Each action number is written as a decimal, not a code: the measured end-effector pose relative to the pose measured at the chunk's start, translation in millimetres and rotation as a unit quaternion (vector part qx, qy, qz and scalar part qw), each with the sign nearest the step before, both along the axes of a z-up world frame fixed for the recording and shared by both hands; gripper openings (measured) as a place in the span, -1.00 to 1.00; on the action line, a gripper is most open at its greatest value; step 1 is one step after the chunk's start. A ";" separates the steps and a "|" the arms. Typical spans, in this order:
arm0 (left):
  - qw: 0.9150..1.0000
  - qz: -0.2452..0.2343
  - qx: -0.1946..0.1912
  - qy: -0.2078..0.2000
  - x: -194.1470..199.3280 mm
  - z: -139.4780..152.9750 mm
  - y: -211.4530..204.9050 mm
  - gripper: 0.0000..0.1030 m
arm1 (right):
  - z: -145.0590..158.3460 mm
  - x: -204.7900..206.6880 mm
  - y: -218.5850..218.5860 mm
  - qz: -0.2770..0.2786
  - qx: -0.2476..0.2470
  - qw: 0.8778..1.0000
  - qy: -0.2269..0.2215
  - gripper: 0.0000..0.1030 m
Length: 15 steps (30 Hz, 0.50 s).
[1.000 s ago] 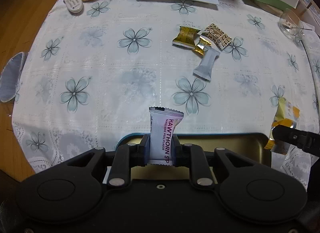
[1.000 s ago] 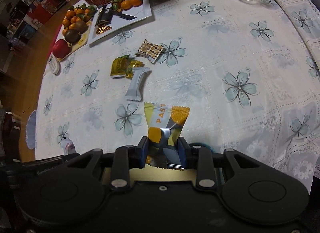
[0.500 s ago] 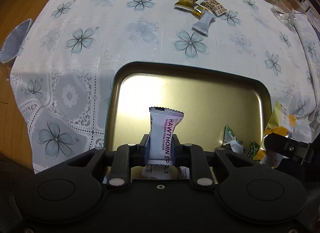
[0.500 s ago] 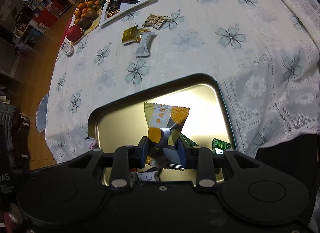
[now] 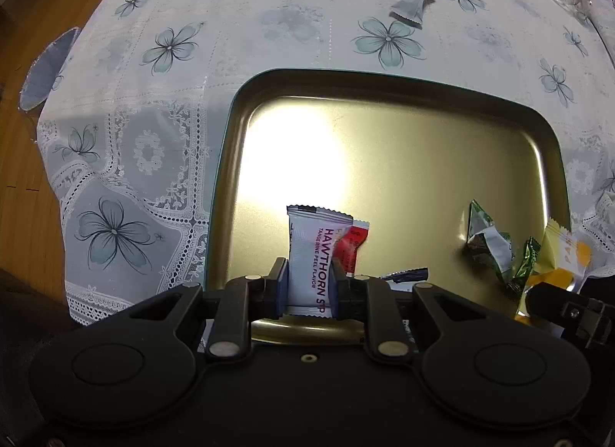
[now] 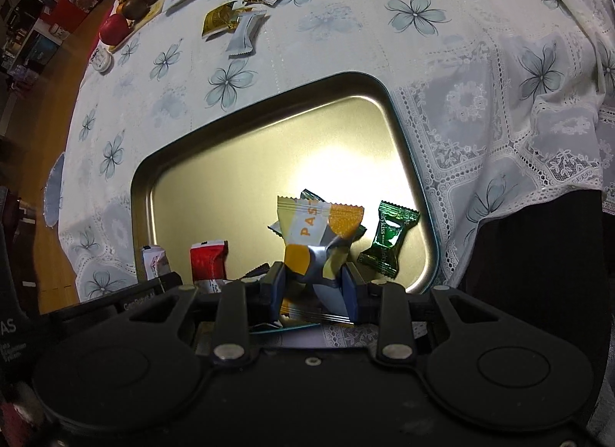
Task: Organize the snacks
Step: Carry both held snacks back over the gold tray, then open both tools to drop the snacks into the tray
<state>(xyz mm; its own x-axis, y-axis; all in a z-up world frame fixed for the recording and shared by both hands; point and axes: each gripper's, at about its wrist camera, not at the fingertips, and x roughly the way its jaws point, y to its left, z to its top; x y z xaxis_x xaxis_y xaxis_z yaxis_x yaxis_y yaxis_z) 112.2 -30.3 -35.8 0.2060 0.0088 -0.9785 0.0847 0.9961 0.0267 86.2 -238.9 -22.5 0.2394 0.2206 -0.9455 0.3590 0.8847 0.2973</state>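
Your left gripper point(image 5: 309, 285) pinches the hawthorn pack point(image 5: 313, 255); your right gripper point(image 6: 313, 287) clamps the yellow pack point(image 6: 319, 239), both over the tray point(image 5: 384, 89). Release near its front edge and either may slide off the bench point(image 5: 230, 43).

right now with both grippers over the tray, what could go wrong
The left gripper and right gripper both hold packets near the tray's front edge, so the Hawthorn packet or the yellow packet could land on the rim or the tablecloth. The grippers are also close enough to bump.
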 end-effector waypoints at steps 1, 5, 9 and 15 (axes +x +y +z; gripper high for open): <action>1.000 -0.002 0.000 0.004 0.9 -1.3 -1.5 -0.46 | -1.1 1.3 -1.0 0.000 0.000 1.000 0.003 -0.36; 1.000 -0.010 -0.003 0.020 6.6 -4.9 -7.3 -0.46 | -3.0 6.2 -3.8 0.000 -0.006 1.000 0.011 -0.36; 0.999 -0.016 -0.013 0.039 15.3 -6.5 -12.7 -0.46 | -2.5 13.4 -7.9 -0.003 -0.005 1.000 0.017 -0.36; 0.999 -0.019 -0.012 0.041 31.1 0.4 -18.3 -0.46 | 2.9 29.3 -14.9 -0.011 -0.007 1.000 0.016 -0.36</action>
